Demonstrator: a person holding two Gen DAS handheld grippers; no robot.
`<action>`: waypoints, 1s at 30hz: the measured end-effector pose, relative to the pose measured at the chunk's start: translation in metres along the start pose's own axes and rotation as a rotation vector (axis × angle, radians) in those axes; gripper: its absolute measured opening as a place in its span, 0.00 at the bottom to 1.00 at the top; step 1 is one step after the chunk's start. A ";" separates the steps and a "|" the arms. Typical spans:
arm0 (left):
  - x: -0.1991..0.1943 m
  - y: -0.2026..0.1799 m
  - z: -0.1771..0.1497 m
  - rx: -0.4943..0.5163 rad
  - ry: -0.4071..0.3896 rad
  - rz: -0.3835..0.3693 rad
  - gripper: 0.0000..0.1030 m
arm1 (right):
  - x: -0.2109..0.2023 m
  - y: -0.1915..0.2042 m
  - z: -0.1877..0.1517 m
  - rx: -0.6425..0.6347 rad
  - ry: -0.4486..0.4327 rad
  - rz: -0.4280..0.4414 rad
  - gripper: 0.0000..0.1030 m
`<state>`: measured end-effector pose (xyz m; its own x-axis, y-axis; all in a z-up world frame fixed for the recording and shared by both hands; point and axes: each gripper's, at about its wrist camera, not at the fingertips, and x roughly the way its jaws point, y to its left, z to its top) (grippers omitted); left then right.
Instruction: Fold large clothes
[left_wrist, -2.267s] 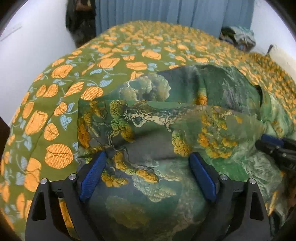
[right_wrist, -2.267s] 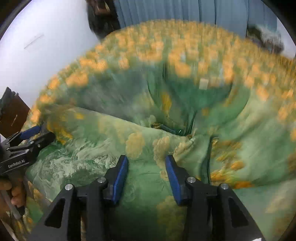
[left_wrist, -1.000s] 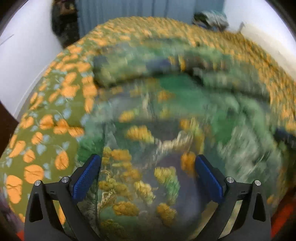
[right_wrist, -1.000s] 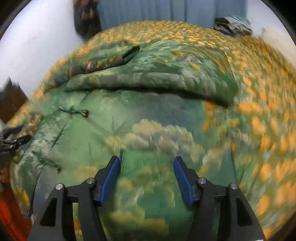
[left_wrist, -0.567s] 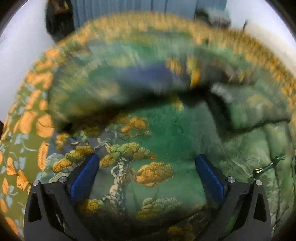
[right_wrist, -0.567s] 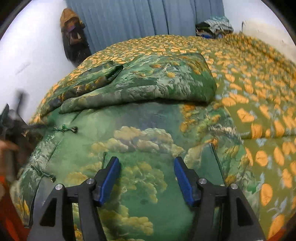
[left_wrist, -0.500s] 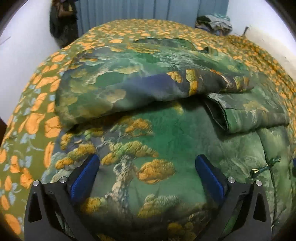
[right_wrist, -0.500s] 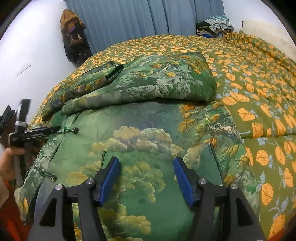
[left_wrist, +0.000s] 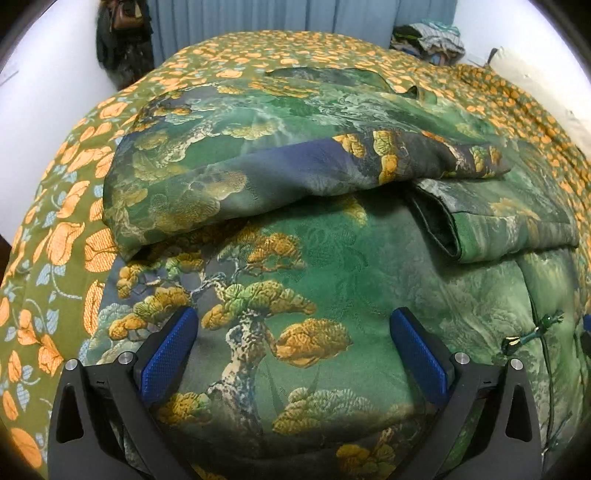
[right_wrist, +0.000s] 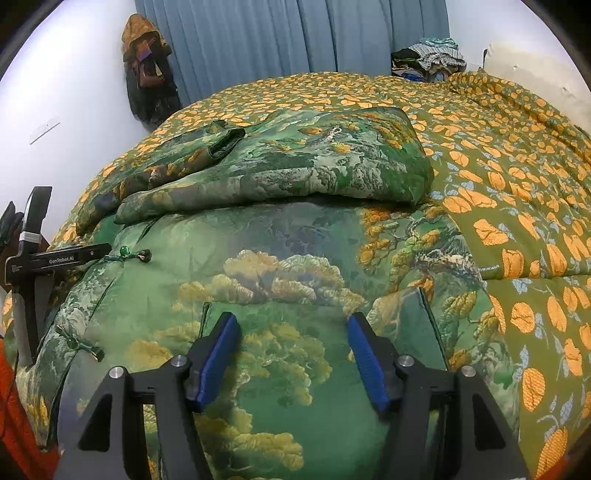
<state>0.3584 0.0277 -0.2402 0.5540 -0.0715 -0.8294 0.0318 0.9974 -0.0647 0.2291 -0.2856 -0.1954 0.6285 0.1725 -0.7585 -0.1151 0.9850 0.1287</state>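
Since two seconds ago the far half of the green brocade jacket printed with pine trees and clouds (left_wrist: 295, 280) has gone from bunched between your tongs to folded over on itself; both sleeves now lie across the upper body. Your left view has dropped nearer to the hem.

Jacket spread on the olive bedspread with orange leaf print (right_wrist: 517, 155), near edge of bed. Folded-back layer (left_wrist: 258, 166) covers far half; a sleeve cuff (left_wrist: 439, 229) opens toward your left camera. Green knot-button fastenings (right_wrist: 129, 254) run down the front placket, close to the left tool.

Your left gripper (left_wrist: 295, 347): jaws spread wide, blue pads above the cloth, nothing pinched. Your right gripper (right_wrist: 291, 354): jaws parted, moderately wide, fabric beneath but not clamped.

Background: blue pleated curtain (right_wrist: 288, 40), pile of clothes (right_wrist: 428, 59) at the far corner, dark garment hanging on the wall (right_wrist: 147, 70).
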 end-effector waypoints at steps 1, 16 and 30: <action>0.000 0.000 0.000 0.000 0.000 0.000 1.00 | 0.000 0.000 0.000 0.001 -0.001 0.000 0.62; 0.000 0.000 0.000 0.000 -0.001 0.001 1.00 | 0.000 0.001 -0.002 -0.004 -0.006 0.000 0.62; -0.001 0.000 0.000 -0.001 -0.001 0.002 1.00 | 0.002 0.003 -0.002 -0.011 -0.012 -0.008 0.62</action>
<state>0.3575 0.0278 -0.2396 0.5551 -0.0699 -0.8288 0.0299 0.9975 -0.0641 0.2284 -0.2827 -0.1979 0.6388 0.1651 -0.7515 -0.1189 0.9862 0.1156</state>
